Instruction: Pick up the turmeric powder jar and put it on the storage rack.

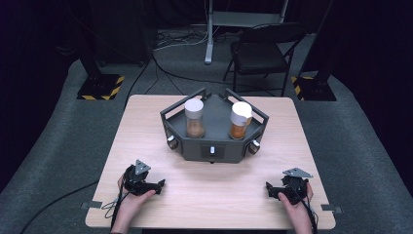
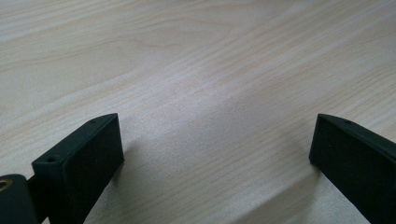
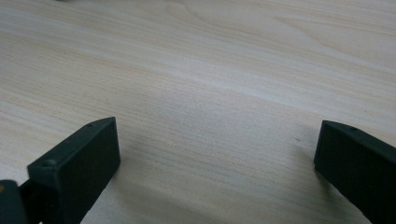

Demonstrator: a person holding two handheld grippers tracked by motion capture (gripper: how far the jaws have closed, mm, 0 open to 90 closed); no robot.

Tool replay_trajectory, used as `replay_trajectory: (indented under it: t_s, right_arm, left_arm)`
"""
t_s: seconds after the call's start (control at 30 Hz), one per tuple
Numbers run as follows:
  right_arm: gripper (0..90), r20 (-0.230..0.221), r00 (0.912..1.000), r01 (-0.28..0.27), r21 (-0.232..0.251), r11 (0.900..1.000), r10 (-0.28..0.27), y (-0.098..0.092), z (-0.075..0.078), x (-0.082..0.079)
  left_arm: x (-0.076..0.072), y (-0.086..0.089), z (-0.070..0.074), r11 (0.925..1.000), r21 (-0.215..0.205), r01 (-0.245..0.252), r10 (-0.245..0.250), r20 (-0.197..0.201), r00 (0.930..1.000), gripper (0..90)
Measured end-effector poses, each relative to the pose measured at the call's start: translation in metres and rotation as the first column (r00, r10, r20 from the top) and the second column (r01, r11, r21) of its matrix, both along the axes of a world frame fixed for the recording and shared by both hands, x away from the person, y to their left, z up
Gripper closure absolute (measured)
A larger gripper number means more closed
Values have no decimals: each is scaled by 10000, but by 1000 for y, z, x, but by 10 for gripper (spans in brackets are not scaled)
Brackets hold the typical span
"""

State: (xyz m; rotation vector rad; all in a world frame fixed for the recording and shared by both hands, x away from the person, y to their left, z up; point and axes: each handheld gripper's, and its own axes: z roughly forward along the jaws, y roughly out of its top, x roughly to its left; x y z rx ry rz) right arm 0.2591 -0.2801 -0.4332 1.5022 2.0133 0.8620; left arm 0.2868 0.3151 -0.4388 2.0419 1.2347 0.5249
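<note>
On the light wood table (image 1: 146, 122), I see my left gripper (image 2: 212, 154) and right gripper (image 3: 217, 154) spread wide, holding nothing. Beyond stands a dark tray (image 1: 214, 146) with two spice jars (image 1: 194, 118); grey carpet (image 1: 58, 131) surrounds.

No legible text, brand or number anywhere. Two jars (image 1: 194, 117) (image 1: 240, 119) on the grey rack (image 1: 214, 146): no readable labels. Small white patch on rack front (image 1: 212, 150): too small to read. Yellow-black hazard stripes on two floor bases (image 1: 101, 87) (image 1: 314, 87).
</note>
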Motion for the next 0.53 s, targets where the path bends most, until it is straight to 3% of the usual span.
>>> replay_trajectory:
  t_s: [0.53]
  right_arm:
    - [0,0,10000,62,-5,10000,-62,1,0,0]
  left_arm:
    - [1,-2,1,9999,80,-90,90,-37,10000,9]
